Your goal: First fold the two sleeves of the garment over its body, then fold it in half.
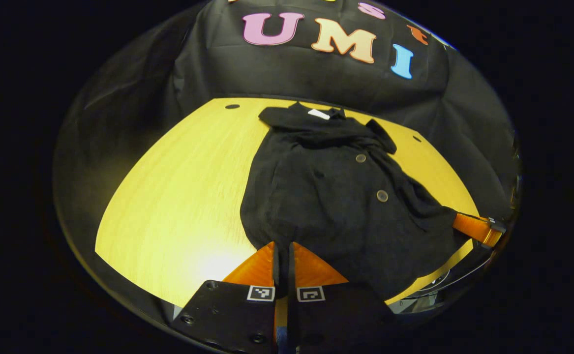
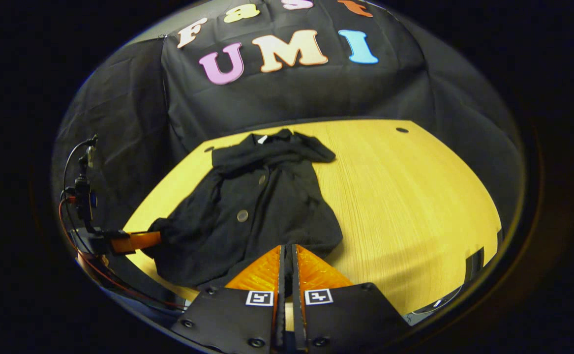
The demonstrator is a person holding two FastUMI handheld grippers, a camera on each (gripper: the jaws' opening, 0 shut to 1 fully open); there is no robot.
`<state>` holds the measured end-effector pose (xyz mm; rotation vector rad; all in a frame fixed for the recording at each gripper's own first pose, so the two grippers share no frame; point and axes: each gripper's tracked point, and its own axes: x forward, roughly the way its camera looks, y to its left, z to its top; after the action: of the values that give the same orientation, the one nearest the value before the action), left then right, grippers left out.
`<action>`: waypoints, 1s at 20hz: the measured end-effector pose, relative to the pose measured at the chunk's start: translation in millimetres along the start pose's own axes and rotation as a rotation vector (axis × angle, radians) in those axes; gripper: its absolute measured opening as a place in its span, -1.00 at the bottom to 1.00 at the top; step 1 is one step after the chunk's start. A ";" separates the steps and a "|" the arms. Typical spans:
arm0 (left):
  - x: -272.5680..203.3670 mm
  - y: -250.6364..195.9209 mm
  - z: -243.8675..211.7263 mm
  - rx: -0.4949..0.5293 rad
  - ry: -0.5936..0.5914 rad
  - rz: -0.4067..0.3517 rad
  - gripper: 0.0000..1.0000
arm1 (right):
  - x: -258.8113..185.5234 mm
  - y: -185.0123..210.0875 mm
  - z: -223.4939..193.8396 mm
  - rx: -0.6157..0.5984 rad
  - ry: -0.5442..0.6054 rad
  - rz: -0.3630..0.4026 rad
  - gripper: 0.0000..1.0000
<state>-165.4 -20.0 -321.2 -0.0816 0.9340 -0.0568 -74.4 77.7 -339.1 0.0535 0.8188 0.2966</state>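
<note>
A black garment [image 1: 336,196] with round buttons lies on the yellow table [image 1: 183,196], its collar and white tag at the far end. Its sleeves lie bunched over the body. My left gripper [image 1: 282,253] is shut on the near hem at one corner. My right gripper [image 2: 287,253] is shut on the hem of the garment [image 2: 257,206] at the other near corner. In the left gripper view the right gripper [image 1: 456,220] shows at the right, pinching cloth. In the right gripper view the left gripper [image 2: 156,239] shows at the left, also on the cloth.
The wooden table [image 2: 414,196] has bare top on both sides of the garment and small dark holes [image 2: 402,130] near its far edge. Black cloth walls stand behind it. Cables [image 2: 77,196] hang by the left gripper.
</note>
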 end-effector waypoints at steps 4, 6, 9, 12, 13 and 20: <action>-4.8 -11.8 64.9 0.007 -0.110 -0.026 -0.96 | 5.4 4.1 71.3 -0.058 -0.117 0.012 -0.82; -3.1 -19.0 103.1 0.016 -0.184 -0.043 -0.96 | 8.7 0.1 103.5 -0.090 -0.157 0.001 -0.82; 1.2 -24.2 147.0 0.029 -0.253 -0.053 -0.96 | 14.8 1.7 146.8 -0.077 -0.215 0.019 -0.82; 8.2 -27.3 178.6 0.036 -0.289 -0.057 -0.96 | 21.0 -4.4 185.9 -0.081 -0.267 0.013 -0.83; 12.6 -27.3 187.0 0.031 -0.299 -0.059 -0.96 | 24.4 -8.3 196.9 -0.081 -0.280 0.012 -0.83; 52.4 -32.2 245.3 0.042 -0.350 -0.060 -0.96 | 55.9 -17.9 266.9 -0.117 -0.339 0.027 -0.82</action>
<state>62.7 -45.4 -215.0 -0.0779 0.5804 -0.1133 159.7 94.1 -199.1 0.0050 0.4637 0.3493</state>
